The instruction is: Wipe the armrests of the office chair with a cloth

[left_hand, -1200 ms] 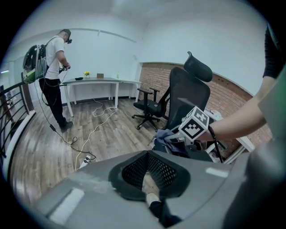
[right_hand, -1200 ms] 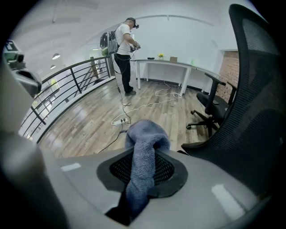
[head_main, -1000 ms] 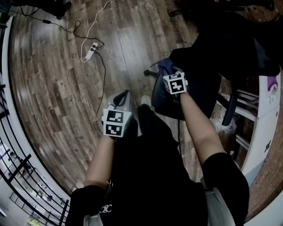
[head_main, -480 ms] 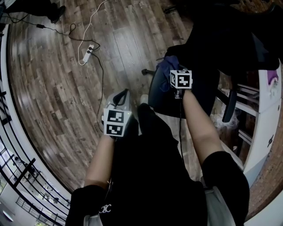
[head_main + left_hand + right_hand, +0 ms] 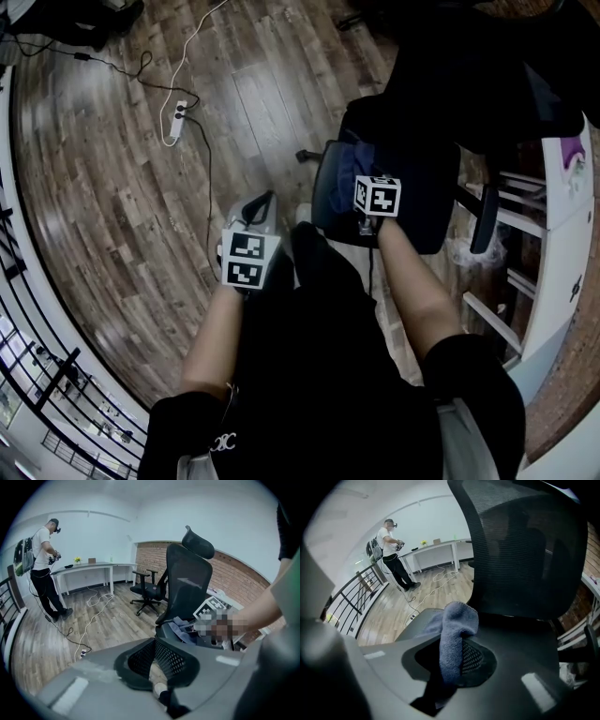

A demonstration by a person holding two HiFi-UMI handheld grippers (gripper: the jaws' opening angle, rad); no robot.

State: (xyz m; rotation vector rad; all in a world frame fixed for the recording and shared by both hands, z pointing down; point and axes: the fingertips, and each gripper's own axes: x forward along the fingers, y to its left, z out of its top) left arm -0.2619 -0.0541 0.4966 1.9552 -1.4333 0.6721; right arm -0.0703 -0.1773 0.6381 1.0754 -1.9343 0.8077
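Note:
In the head view a black office chair (image 5: 422, 178) stands at the right, in front of the person. My right gripper (image 5: 362, 180) is over the front of its seat and is shut on a blue-grey cloth (image 5: 349, 165). The right gripper view shows that cloth (image 5: 453, 634) clamped between the jaws and standing up in a fold, with the chair's mesh backrest (image 5: 525, 550) close ahead. My left gripper (image 5: 260, 204) hangs low by the person's left leg, away from the chair, shut with nothing in it. The left gripper view shows the chair (image 5: 187, 583) and the cloth (image 5: 180, 629) from the side.
A white power strip (image 5: 175, 117) and cables lie on the wooden floor at the upper left. A second black chair (image 5: 147, 590) and a long white desk (image 5: 89, 569) stand further back, with another person (image 5: 42, 569) beside it. White shelving (image 5: 553, 244) is at the right, a railing (image 5: 37, 366) at the left.
My right gripper and the cloth have drawn back a little toward the person, from the chair's left edge onto the seat front. The left gripper has stayed in place.

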